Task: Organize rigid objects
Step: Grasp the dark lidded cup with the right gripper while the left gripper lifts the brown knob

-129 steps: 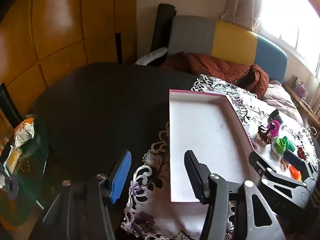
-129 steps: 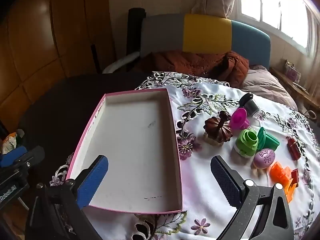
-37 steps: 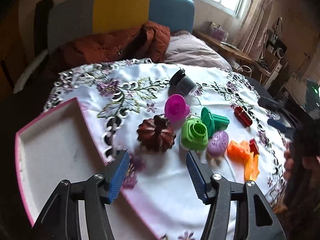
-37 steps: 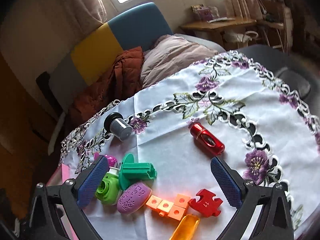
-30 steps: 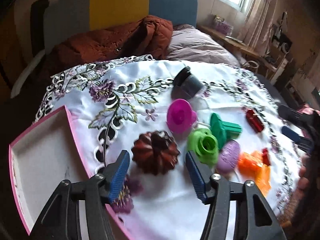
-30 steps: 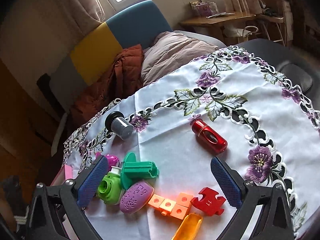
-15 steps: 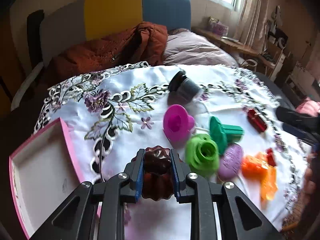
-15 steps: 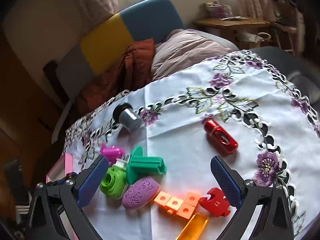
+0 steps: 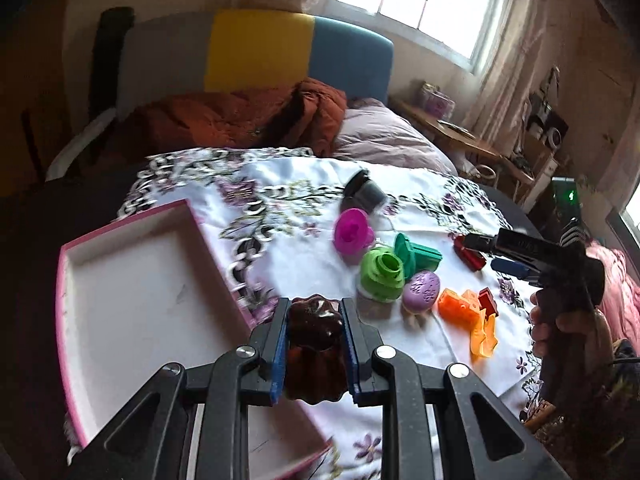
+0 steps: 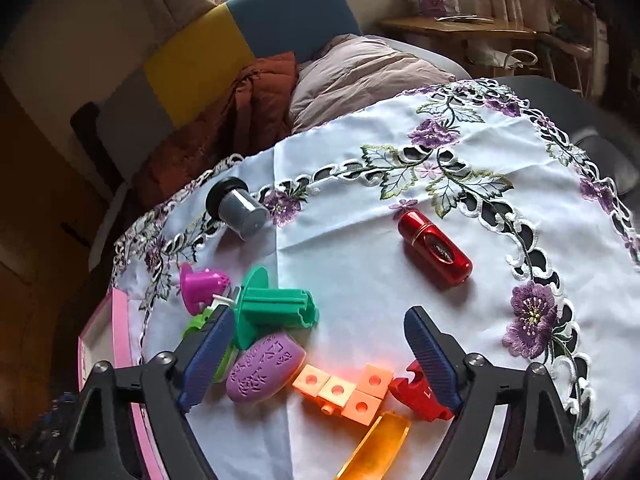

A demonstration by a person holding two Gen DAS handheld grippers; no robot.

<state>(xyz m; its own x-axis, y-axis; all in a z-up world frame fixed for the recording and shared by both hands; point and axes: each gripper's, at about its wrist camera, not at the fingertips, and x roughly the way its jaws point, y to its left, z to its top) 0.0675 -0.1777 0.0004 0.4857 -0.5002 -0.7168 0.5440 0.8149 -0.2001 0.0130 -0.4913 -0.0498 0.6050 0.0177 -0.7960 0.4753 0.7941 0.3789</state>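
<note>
Your left gripper was clamped on the dark brown fluted pumpkin-shaped mould at the lower centre of the left wrist view; its blue pads covered both flanks, and the mould's underside was hidden behind the jaws. Just left of it lay the shallow pink-rimmed white tray, whose near corner ran out of the bottom of the frame.

To the right, on the white floral embroidered tablecloth, the cluster sat blurred: a magenta funnel-shaped cup, a lime green ridged cup, a teal flanged spool and a lilac embossed egg, touching one another.

Your right gripper stood wide apart, holding nothing, low in the right wrist view. Its left finger covered most of the lime cup, its right finger part of the red puzzle-shaped piece. The orange cube blocks lay between the fingers; the orange translucent scoop was cut off at the bottom edge. The glossy red metal capsule lay well apart, right of centre.
</note>
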